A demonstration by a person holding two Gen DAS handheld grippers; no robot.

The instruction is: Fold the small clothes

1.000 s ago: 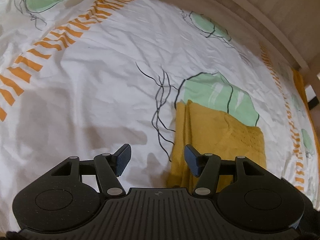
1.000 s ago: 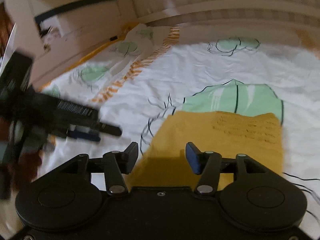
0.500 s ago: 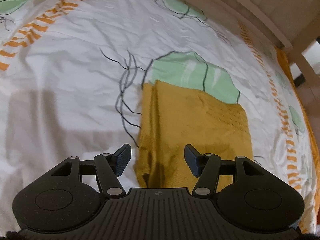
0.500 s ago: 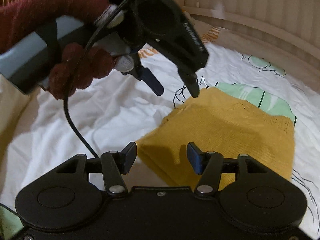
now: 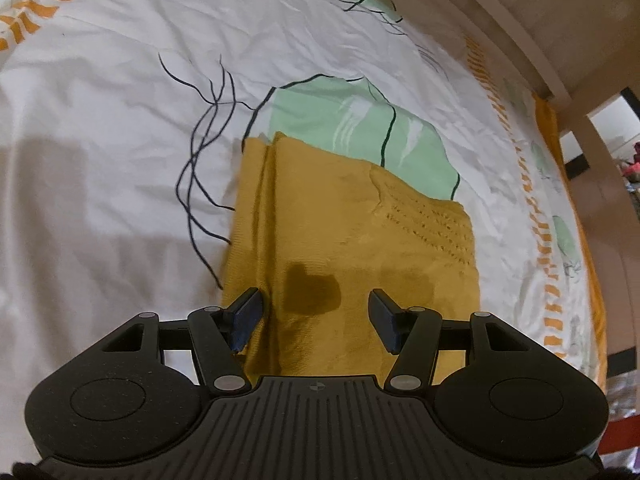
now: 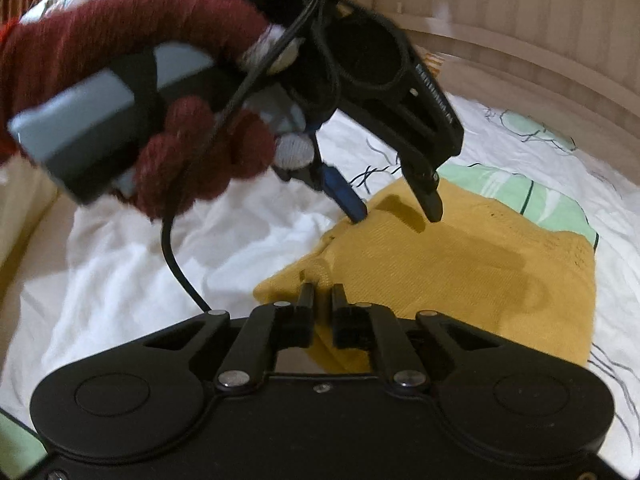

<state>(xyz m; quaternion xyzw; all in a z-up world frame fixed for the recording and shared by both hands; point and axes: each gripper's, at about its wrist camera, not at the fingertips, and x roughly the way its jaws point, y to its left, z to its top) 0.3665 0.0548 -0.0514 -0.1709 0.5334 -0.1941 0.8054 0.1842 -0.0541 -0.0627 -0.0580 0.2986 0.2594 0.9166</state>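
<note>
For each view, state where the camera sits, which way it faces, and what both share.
Left wrist: on the left gripper, angled down at the yellow garment on the bedsheet; its open fingers straddle the cloth's near end.
Right wrist: on the right gripper, which has just closed on the garment's corner; it faces the gloved left hand holding the other gripper.
Shared: garment, bedsheet, left gripper.

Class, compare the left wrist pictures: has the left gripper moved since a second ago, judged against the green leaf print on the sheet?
Yes. The left gripper has advanced toward the green leaf print and now hangs open over the yellow garment.
</note>
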